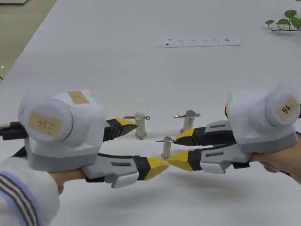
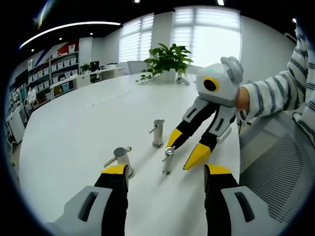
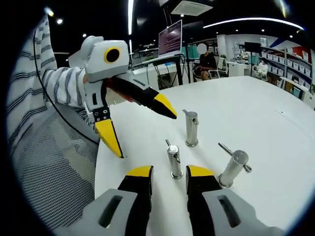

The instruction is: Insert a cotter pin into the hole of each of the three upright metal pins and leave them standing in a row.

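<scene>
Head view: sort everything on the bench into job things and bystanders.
Job: three metal pins, cotter pins, left tongs, right tongs.
Lying about: power strip, plant.

Left tongs (image 2: 166, 170) gaped at 6 o'clock over the white bench (image 2: 74, 132); three upright metal pins (image 2: 168, 160) stood ahead; right tongs (image 2: 183, 151) pointed in from 2 o'clock.
</scene>
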`<move>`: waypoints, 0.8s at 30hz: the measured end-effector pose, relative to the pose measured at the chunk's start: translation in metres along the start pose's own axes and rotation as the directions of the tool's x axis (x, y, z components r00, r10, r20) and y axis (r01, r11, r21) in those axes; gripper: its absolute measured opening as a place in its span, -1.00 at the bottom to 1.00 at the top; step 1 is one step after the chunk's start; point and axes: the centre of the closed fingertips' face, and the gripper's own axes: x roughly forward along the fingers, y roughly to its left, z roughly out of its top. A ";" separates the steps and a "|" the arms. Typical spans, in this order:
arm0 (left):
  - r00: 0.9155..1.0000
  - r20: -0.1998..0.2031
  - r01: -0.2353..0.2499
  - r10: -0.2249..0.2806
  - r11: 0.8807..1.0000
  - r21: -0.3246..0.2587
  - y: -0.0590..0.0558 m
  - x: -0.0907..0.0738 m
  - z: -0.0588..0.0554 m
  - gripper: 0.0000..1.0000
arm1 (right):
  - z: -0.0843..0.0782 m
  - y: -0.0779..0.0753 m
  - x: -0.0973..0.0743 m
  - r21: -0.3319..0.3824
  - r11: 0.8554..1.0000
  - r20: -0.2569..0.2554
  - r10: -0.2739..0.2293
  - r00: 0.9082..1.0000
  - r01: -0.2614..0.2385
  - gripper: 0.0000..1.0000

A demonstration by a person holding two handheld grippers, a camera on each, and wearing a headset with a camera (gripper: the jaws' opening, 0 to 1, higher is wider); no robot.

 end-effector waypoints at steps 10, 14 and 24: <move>1.000 -0.002 -0.011 0.011 0.999 -0.039 -0.006 -0.008 -0.015 0.87 | -0.001 -0.002 0.013 -0.001 1.000 0.022 -0.005 1.000 0.005 -0.43; 1.000 -0.020 -0.002 0.001 0.999 -0.036 -0.012 -0.010 -0.021 0.91 | -0.002 -0.002 0.017 -0.004 1.000 0.024 -0.001 1.000 0.001 -0.53; 1.000 -0.021 0.021 -0.023 0.998 -0.067 -0.030 -0.008 -0.028 0.97 | -0.003 -0.006 0.021 0.001 1.000 0.025 -0.008 1.000 0.008 -0.81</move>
